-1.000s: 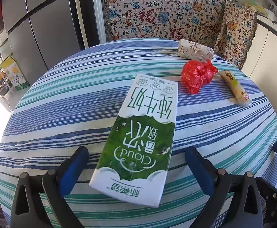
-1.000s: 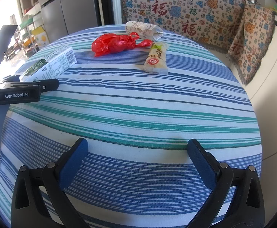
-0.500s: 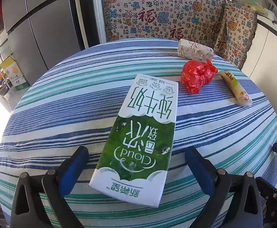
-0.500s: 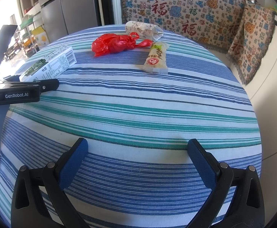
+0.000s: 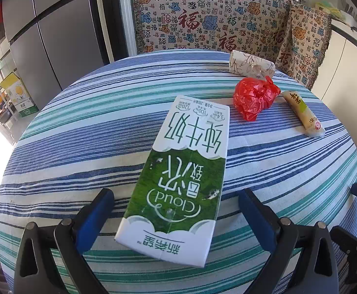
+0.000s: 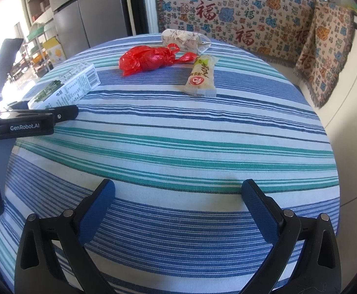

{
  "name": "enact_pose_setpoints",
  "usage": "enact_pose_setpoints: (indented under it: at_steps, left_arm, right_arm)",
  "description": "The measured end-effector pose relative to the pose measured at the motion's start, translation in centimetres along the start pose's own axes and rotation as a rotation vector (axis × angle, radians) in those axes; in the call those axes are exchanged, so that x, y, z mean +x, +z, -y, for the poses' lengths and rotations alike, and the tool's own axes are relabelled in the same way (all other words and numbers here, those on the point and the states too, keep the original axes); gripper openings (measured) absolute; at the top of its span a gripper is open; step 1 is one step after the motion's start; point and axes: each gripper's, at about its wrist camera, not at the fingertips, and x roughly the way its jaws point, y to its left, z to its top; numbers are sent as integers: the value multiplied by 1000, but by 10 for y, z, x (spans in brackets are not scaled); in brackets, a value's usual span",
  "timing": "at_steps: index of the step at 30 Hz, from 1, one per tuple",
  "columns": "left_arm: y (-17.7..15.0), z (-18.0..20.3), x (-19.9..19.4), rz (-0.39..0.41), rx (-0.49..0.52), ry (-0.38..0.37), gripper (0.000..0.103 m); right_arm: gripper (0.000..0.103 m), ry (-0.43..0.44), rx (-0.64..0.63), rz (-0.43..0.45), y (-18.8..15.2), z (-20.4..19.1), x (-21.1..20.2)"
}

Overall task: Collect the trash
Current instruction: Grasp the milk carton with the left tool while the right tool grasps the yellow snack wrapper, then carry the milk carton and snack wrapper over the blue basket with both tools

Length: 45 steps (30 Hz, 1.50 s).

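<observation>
1 milk carton (image 5: 182, 169), 1 red bag (image 5: 254, 98), 1 snack bar (image 5: 303, 112), 1 floral pkg (image 5: 250, 66).

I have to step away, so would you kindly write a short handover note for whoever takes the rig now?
Left tongs: open, empty, straddling the near end of the milk carton, which lies flat on the striped tablecloth.
Right tongs: open, empty, over bare cloth.
Farther back: red plastic bag, snack wrapper beside it, floral paper roll behind both.
Done: nothing collected yet; no bin in view.
Left: grip the carton, then the other three pieces.
</observation>
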Motion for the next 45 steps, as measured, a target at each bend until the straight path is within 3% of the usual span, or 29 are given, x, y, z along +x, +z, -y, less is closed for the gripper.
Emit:
enact_pose_setpoints:
  at_steps: [5,7,9,10,13,16,17,18,23,26,32,33,36,41,45]
  left_arm:
    - [0,-1,1,0,0,0,103]
    - [0,0,0,0,0,0,103]
    - [0,0,1,0,0,0,103]
    - [0,0,0,0,0,-1,103]
    - [0,-1,0,0,0,-1,103]
    - [0,-1,2,0,0,0,103]
    - [0,-1,1,1,-1,1,103]
    - [-1,1,-1,1,-2,2,103]
    - [-3,0,0,-4,5,-2,103]
    - [1,-2,-2,-67,57,-49,103]
    - [10,-12,-15,-5,72,-125,102]
    - [13,-12,-15,1,75,-134,93]
    - [19,-10,-13,-13,87,-136,48]
    - [13,6,-28,9,113,-129,47]
    - [8,34,-64,40,120,-187,47]
  right_arm:
    - [98,5,117,14,61,33,7]
    - [96,-12,117,-18,90,39,22]
    - [85,-17,130,-26,109,43,32]
    - [85,-13,134,-43,118,43,40]
    - [80,-13,132,-108,131,41,62]
    - [52,-39,94,-156,131,38,75]
    - [24,-46,92,-152,129,38,73]
    - [19,-46,96,-132,126,38,68]
    - [18,-8,44,-86,99,30,35]
    - [18,-6,-10,-67,76,20,13]
    - [18,24,-16,-52,32,25,-20]
    - [18,30,-3,-51,27,29,-24]
    - [18,36,22,-48,14,41,-37]
    - [18,29,85,-23,2,74,-60]
    - [18,-7,171,3,-11,121,-87]
